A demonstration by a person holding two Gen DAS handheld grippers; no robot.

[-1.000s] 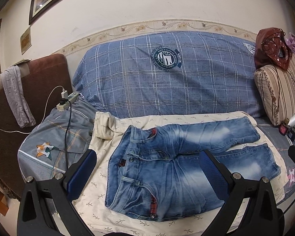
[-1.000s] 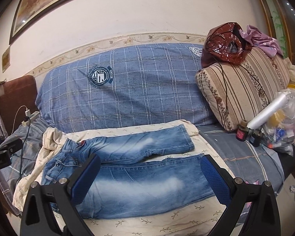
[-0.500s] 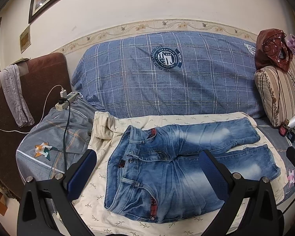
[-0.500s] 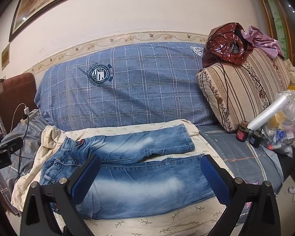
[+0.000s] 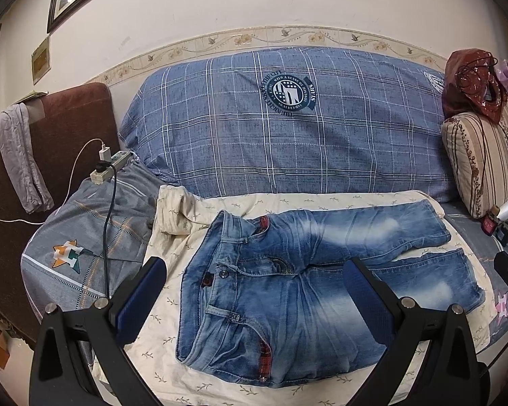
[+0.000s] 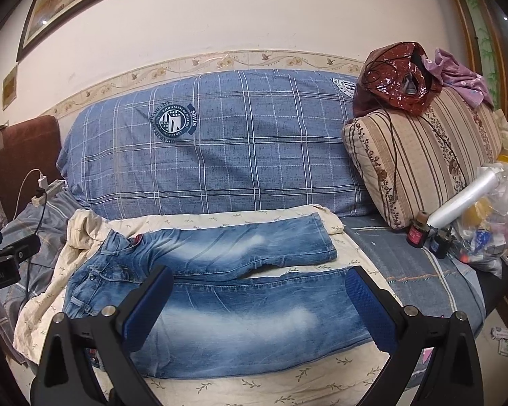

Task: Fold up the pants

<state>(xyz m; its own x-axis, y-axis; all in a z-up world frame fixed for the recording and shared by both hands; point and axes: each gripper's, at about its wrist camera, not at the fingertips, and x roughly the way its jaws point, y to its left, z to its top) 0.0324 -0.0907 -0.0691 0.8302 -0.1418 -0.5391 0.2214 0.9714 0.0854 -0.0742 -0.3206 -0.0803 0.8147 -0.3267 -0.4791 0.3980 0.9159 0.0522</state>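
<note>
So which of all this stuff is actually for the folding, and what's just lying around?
For the job: jeans, left hand-held gripper, right hand-held gripper, cream sheet.

Lying about: power strip, striped cushion, red bag, small bottles.

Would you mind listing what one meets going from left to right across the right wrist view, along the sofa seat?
Power strip → cream sheet → jeans waistband → jeans leg hems → small dark bottles → clear plastic bag.
</note>
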